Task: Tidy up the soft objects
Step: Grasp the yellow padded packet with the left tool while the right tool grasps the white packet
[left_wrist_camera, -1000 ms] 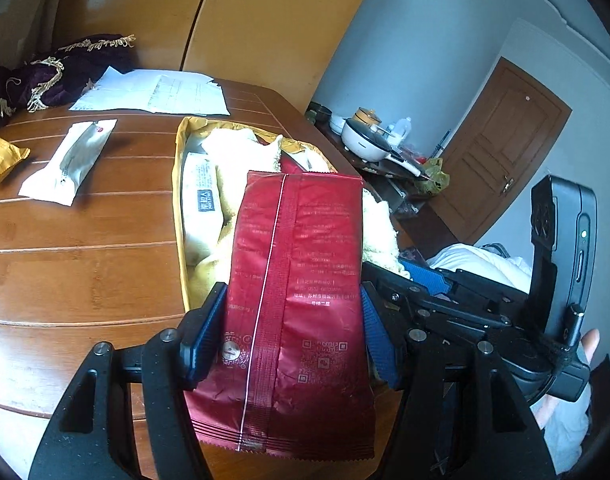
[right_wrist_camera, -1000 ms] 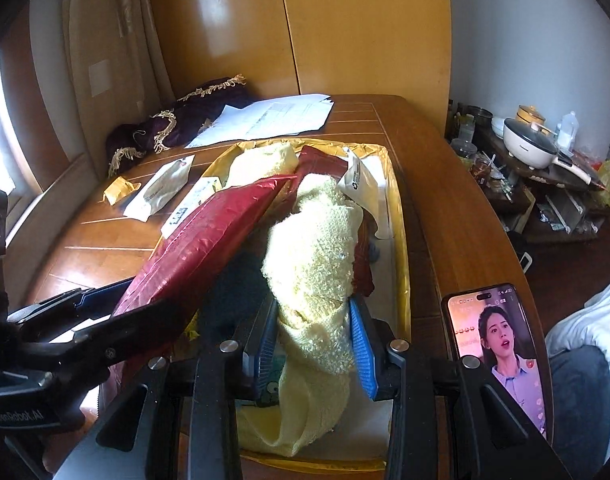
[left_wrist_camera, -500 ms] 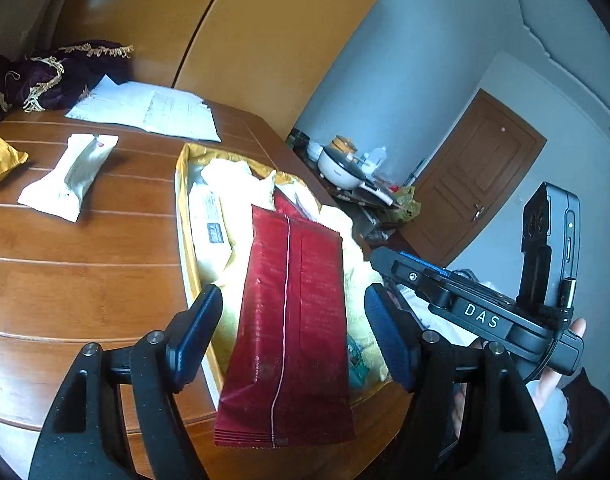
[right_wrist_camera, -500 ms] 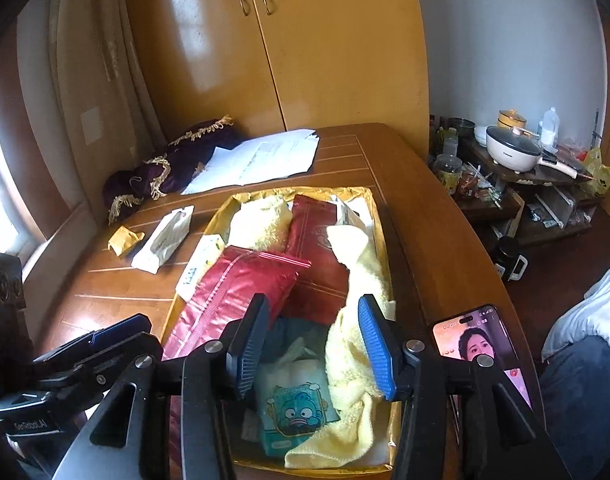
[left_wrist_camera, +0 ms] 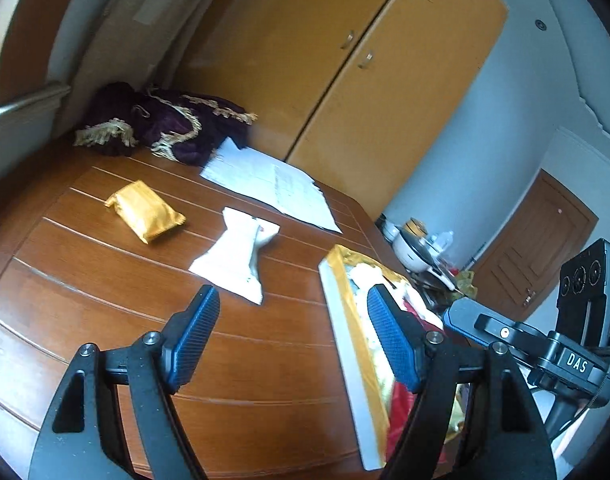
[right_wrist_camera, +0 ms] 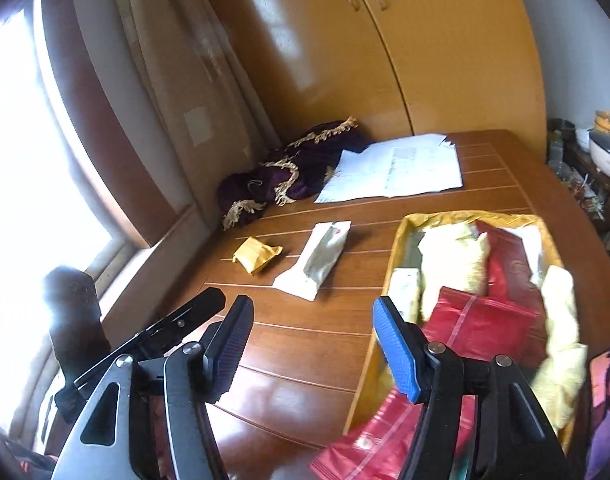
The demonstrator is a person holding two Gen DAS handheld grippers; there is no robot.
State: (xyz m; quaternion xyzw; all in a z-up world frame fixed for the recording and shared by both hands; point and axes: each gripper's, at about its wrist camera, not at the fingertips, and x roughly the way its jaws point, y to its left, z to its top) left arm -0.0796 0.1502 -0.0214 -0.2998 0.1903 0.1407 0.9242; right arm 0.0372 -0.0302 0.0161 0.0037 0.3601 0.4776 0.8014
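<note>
Left wrist view: left gripper [left_wrist_camera: 291,336] has its jaws apart, empty, over the bench [left_wrist_camera: 105,300] — white pack [left_wrist_camera: 237,258] and gold pack [left_wrist_camera: 145,216] lie mid-bench, tray [left_wrist_camera: 345,328] at the right edge.

Right wrist view: right gripper [right_wrist_camera: 311,344] likewise spread, empty — red pack [right_wrist_camera: 477,324] and yellow cloth [right_wrist_camera: 453,264] in the tray [right_wrist_camera: 393,264].

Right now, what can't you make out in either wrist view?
- Near end of the yellow tray: right wrist view, hidden behind the right gripper fingers and cut by the bottom edge.
- Tray contents: left wrist view, mostly blocked by the left gripper finger.
- Print on the white packet: too small, blurred.
- Papers: text illegible.
</note>
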